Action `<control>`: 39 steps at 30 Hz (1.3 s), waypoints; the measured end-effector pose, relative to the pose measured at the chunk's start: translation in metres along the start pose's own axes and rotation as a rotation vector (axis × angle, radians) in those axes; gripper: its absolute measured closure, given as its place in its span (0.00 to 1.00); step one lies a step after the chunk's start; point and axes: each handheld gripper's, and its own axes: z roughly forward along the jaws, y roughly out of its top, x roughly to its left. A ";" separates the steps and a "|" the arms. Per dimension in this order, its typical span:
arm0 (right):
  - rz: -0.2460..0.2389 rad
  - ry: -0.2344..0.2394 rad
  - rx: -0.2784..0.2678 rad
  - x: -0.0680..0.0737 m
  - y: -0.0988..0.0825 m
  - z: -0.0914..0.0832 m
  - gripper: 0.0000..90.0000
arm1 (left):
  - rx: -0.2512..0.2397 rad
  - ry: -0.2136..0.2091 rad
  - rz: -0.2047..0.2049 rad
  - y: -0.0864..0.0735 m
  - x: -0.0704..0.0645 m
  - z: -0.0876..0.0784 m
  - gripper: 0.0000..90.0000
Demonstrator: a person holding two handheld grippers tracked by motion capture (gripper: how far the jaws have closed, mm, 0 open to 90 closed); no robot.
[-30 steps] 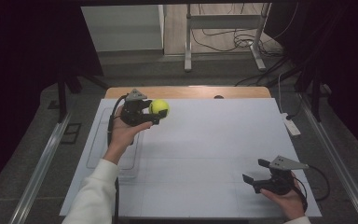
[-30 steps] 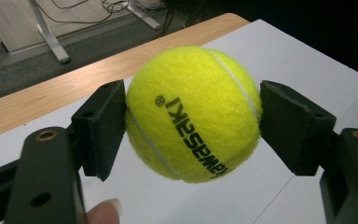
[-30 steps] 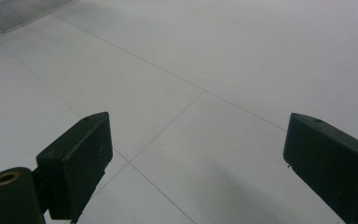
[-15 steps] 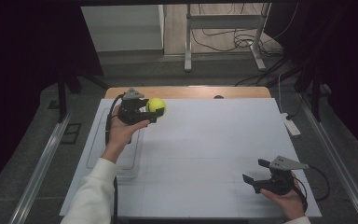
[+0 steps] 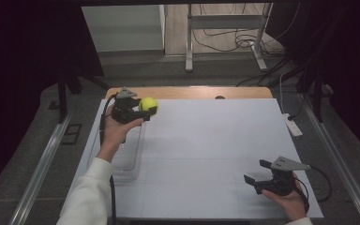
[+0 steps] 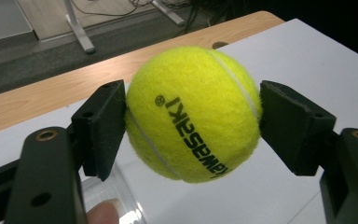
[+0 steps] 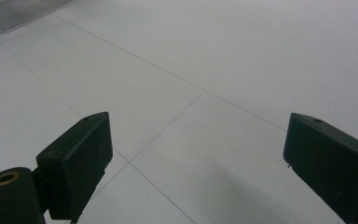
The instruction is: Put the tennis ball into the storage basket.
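Tennis ball (image 6: 193, 114), yellow, is pinched between the pads of the left gripper (image 5: 138, 110), held above the white table (image 5: 206, 140) at its far left over a clear tray (image 5: 124, 157), while the right gripper (image 5: 258, 173), jaws spread and empty, rests near right.

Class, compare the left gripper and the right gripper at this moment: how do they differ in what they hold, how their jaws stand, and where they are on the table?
The left gripper is shut on the tennis ball; the right gripper holds nothing. The left jaws press the ball's sides, while the right jaws stand wide apart. The left is at the table's far left, the right at its near right corner. Both have black jaws and are hand-held.
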 end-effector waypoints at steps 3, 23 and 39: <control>0.001 0.000 0.000 0.000 0.000 0.000 0.09 | -0.002 0.013 -0.013 -0.001 0.005 -0.001 0.30; 0.000 0.000 -0.002 0.000 0.000 0.000 0.09 | 0.008 0.076 -0.035 -0.008 0.027 -0.012 0.30; 0.001 0.000 -0.005 0.001 0.001 -0.001 0.09 | 0.014 0.113 -0.051 -0.012 0.040 -0.020 0.30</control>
